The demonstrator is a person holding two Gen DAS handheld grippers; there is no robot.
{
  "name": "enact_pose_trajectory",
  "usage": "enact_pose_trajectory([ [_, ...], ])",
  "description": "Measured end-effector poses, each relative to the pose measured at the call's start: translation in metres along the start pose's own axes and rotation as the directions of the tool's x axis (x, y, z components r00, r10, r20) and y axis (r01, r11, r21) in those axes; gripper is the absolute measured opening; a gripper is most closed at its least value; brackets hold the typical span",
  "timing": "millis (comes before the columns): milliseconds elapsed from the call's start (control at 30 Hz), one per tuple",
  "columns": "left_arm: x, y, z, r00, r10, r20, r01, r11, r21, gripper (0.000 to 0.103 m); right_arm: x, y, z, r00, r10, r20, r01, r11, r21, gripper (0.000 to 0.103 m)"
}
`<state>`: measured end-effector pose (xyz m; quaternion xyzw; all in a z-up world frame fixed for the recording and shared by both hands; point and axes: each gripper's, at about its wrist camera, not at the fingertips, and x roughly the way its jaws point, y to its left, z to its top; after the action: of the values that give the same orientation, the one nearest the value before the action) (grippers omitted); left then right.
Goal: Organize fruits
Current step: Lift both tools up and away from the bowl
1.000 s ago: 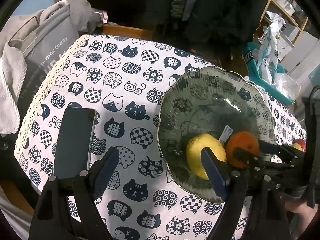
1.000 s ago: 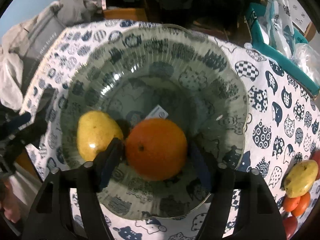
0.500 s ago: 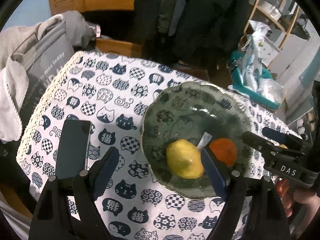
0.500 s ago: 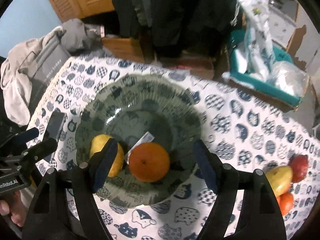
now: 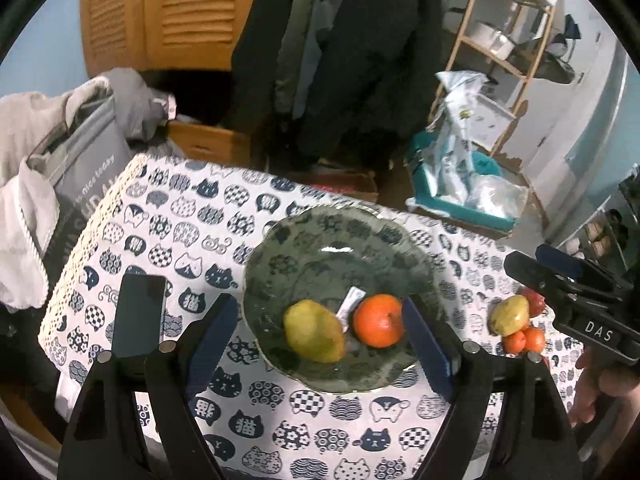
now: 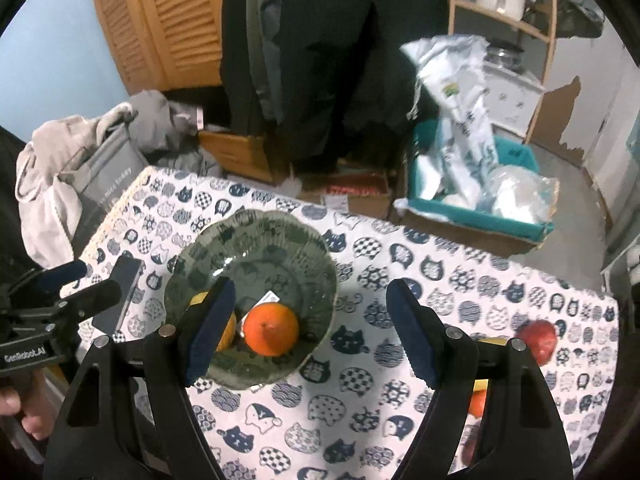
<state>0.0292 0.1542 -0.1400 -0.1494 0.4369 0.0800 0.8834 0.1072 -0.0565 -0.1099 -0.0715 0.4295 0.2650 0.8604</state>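
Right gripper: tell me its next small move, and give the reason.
Probably swing the right gripper toward the pile of loose fruit on the tablecloth beside the plate. Its jaws stand open with nothing between them, the orange and the yellow fruit already lie in the plate, and several fruits remain outside it.

Right wrist view: the yellow fruit (image 6: 224, 334) in the bowl (image 6: 280, 240) sits mostly behind a blue finger pad (image 6: 210, 332); at the right, the loose fruit pile (image 6: 480, 400) hides behind the other finger (image 6: 500, 400), only the red fruit (image 6: 538, 340) clear; left wrist view: the label (image 5: 348, 308) between the fruits is too small to read.
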Motion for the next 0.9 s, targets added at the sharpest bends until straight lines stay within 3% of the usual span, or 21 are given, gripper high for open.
enact_pose_trajectory([
  [567, -0.067, -0.054, 0.0, 0.984, -0.025, 0.175, 0.003, 0.992, 0.122, 0.091, -0.1, -0.028, -0.018, 0.98, -0.073, 0.187, 0.074, 0.997, 0.001, 0.079],
  [900, -0.088, -0.084, -0.001, 0.973, -0.036, 0.229, -0.005, 0.984, 0.177, 0.093, -0.142, -0.054, -0.036, 0.958, -0.131, 0.256, 0.129, 0.991, 0.028, 0.083],
])
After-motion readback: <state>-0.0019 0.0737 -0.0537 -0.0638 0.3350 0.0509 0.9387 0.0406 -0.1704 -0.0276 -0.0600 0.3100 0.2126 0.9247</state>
